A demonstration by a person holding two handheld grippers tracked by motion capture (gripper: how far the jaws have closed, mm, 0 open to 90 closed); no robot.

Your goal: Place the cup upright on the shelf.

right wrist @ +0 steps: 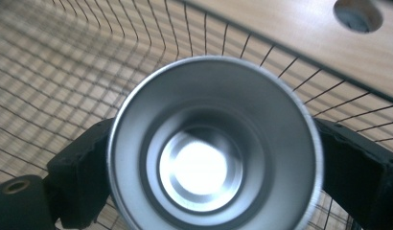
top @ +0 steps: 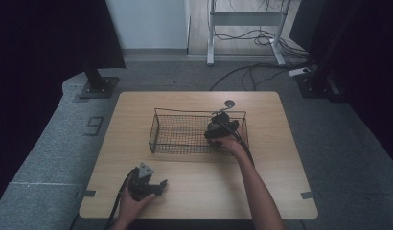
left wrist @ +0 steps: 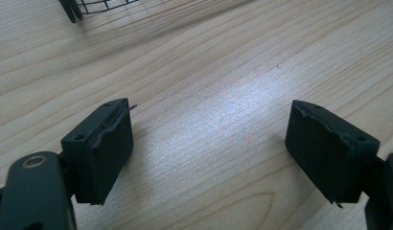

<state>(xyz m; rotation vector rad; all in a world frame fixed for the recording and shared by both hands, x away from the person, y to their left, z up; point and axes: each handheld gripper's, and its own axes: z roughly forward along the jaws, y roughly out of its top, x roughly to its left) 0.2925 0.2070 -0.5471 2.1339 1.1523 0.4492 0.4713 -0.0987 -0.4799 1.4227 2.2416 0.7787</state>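
Note:
A shiny metal cup (right wrist: 213, 158) faces its mouth toward me in the right gripper view, over the floor of a black wire basket (top: 185, 129). My right gripper (right wrist: 214, 165) has its jaws wide on either side of the cup. The flared rim hides the pads, and I see no pinch on the cup's wall. In the high view the right gripper (top: 218, 125) reaches into the basket's right end. My left gripper (top: 156, 186) rests on the wooden table (top: 194, 196) near the front left. It is open (left wrist: 209, 153) with bare wood between its pads.
A round grey grommet (top: 229, 103) sits in the tabletop just behind the basket and shows again as the grommet (right wrist: 357, 14) beyond the basket's far wall. A basket corner (left wrist: 75, 9) lies ahead of the left gripper. Bare wood surrounds the basket.

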